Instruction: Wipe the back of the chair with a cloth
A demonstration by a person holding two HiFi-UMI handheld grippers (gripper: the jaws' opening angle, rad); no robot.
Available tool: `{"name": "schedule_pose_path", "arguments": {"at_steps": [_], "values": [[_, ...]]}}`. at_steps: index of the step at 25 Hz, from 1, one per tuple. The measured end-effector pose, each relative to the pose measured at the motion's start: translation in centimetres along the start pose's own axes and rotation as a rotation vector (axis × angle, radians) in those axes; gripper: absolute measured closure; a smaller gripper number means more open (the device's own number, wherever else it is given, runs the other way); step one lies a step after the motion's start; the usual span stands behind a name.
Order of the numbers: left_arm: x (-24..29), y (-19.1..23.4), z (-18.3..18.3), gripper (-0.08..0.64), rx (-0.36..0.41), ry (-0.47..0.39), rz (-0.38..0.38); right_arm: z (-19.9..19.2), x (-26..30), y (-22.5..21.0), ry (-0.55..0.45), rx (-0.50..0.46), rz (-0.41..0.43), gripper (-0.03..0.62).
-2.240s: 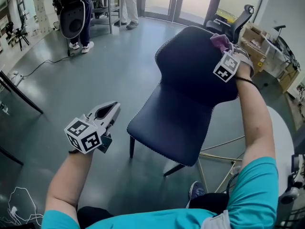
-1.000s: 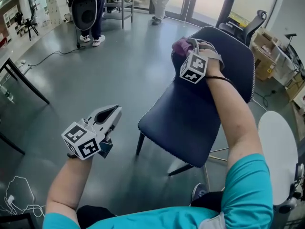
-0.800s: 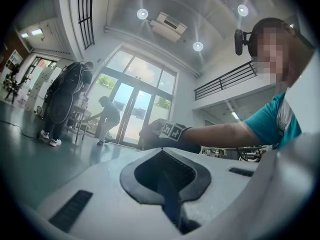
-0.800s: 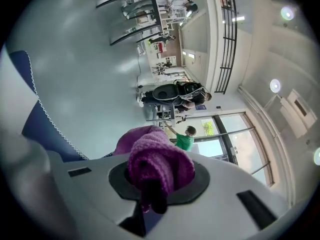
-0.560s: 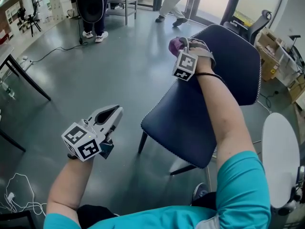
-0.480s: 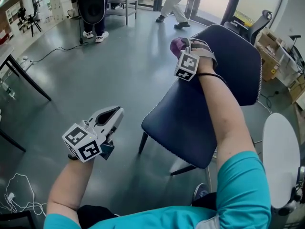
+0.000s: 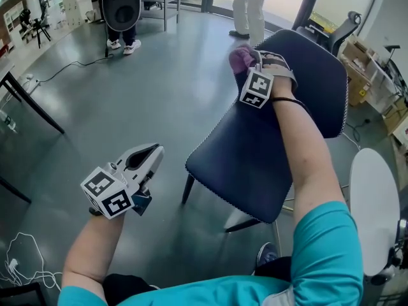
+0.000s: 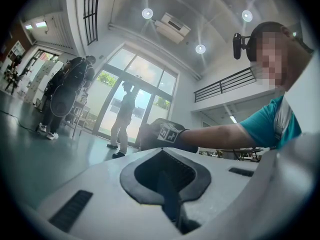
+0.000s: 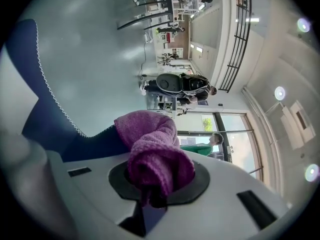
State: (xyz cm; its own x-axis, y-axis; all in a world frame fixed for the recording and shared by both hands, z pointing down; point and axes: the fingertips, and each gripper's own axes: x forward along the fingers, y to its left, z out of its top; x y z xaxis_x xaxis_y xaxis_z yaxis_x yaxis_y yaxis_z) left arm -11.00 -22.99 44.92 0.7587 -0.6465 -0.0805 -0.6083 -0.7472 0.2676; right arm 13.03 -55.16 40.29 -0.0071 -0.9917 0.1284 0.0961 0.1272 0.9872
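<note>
A dark navy chair [image 7: 255, 164] with white edge stitching stands on the grey floor; its backrest [image 7: 319, 75] rises at the upper right. My right gripper [image 7: 245, 55] is shut on a purple cloth [image 7: 240, 58] and holds it against the backrest's left edge near the top. In the right gripper view the cloth [image 9: 152, 156] bulges out of the jaws, with the chair's edge [image 9: 35, 104] to the left. My left gripper [image 7: 148, 156] hangs low over the floor, left of the seat, shut and with nothing in it.
A round white table [image 7: 376, 203] stands at the right. Persons [image 7: 252, 5] stand by the glass doors at the back; another with a black bag [image 7: 121, 5] is at the upper left. An office chair [image 7: 335, 30] and boxes lie behind the backrest. Black table legs [image 7: 25, 107] cross the left side.
My right gripper carried the cloth from the backrest's right side across to its left edge, then shifted slightly along that edge. The left gripper has stayed where it was.
</note>
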Motion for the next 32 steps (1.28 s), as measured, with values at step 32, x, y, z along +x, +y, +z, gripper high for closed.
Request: {"name": "schedule_pose_path", "arguments": {"at_steps": [32], "values": [[0.2,-1.4,-0.1,0.557,-0.015,0.003,-0.058,-8.6,-0.4,3.5,0.188,-0.026,0.089,0.535]]}}
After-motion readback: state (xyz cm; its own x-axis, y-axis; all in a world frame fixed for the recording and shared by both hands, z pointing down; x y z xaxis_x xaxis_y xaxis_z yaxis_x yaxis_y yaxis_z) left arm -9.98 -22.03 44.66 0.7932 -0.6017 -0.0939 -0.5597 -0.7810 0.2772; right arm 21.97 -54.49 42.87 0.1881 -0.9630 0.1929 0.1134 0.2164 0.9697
